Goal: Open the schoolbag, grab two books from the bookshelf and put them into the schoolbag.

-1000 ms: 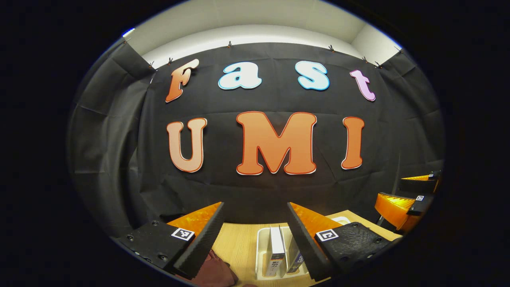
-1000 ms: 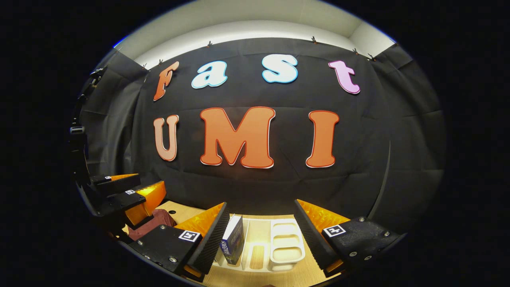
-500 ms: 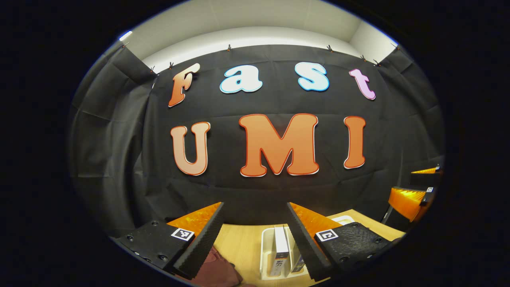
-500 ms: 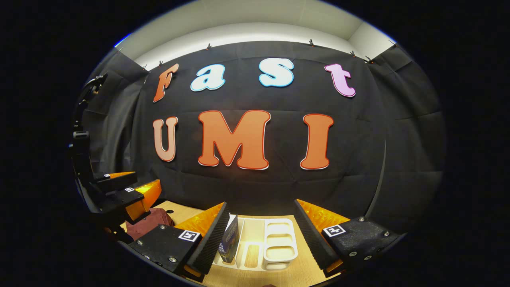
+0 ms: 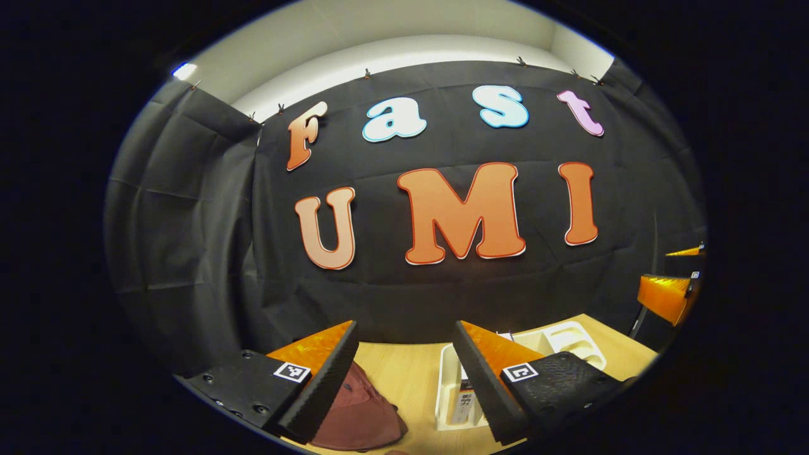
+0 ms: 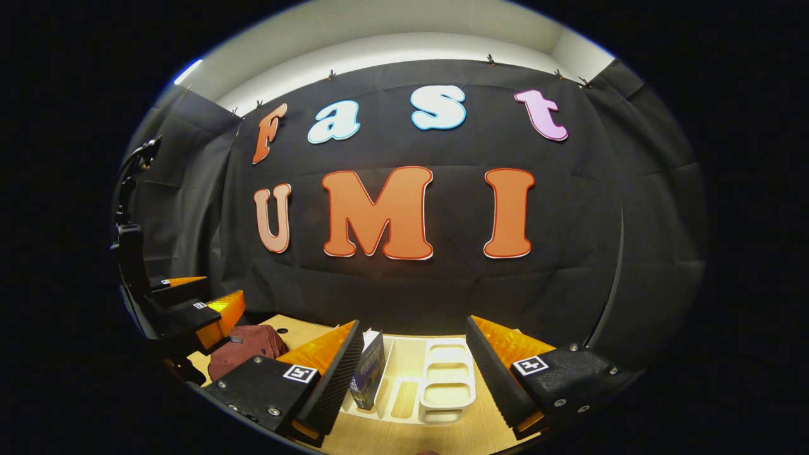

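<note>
The schoolbag, a dark red one, is lying on the wooden table at the left side, and its flap is looking closed as far as the left gripper view is showing. In the right gripper view the schoolbag is sitting near the table's left edge, just under the other gripper. To the right of it, well apart, a white bookshelf is resting flat on the table; it is a tray with several compartments. A dark blue book is standing upright in the leftmost compartment, leaning a little to the right, while the small compartments beside it are lying bare. In the left gripper view the bookshelf is showing a book standing in its near slot, partly hidden behind the right finger.

The left gripper is hovering above the table between schoolbag and bookshelf, its jaws spread wide and gripping nothing. The right gripper is hanging over the bookshelf, jaws likewise spread wide, the blue book standing just beside its left finger; whether they are touching I cannot tell.
</note>
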`<action>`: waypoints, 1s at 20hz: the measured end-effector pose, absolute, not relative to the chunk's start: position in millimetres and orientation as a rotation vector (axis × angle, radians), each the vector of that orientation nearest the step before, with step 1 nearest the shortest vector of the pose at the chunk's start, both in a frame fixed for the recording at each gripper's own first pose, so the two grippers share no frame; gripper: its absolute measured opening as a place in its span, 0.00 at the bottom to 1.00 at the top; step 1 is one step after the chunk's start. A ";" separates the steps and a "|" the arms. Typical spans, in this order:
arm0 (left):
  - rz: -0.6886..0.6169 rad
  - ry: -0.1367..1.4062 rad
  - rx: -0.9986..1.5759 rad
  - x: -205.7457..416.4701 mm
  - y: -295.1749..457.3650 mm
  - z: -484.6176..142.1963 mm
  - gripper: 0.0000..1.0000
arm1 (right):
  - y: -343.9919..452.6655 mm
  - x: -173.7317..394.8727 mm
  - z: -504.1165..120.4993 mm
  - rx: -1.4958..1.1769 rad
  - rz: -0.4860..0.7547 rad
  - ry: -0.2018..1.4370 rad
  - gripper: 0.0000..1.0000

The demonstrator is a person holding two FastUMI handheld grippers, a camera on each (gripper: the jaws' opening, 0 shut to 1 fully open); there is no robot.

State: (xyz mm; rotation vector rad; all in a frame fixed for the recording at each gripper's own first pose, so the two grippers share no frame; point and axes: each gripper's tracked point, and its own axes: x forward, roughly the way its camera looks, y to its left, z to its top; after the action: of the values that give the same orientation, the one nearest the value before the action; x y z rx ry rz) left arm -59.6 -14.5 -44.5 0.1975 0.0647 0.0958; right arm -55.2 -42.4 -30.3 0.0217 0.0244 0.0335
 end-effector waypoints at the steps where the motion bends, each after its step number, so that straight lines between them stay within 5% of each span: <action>1: 0.098 0.073 0.216 -57.9 -12.7 -52.1 0.96 | -46.5 -54.1 -30.1 0.024 0.021 0.012 0.96; 20: 0.044 0.653 0.822 -103.9 72.0 -339.2 0.98 | -66.8 -41.5 -84.3 -0.020 -0.015 0.115 0.96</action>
State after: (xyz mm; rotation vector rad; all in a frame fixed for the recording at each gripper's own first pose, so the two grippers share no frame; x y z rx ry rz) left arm -103.9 72.0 -339.2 0.8220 0.6528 0.0442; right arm -41.5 -66.8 -84.3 -0.0204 0.1146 -0.0149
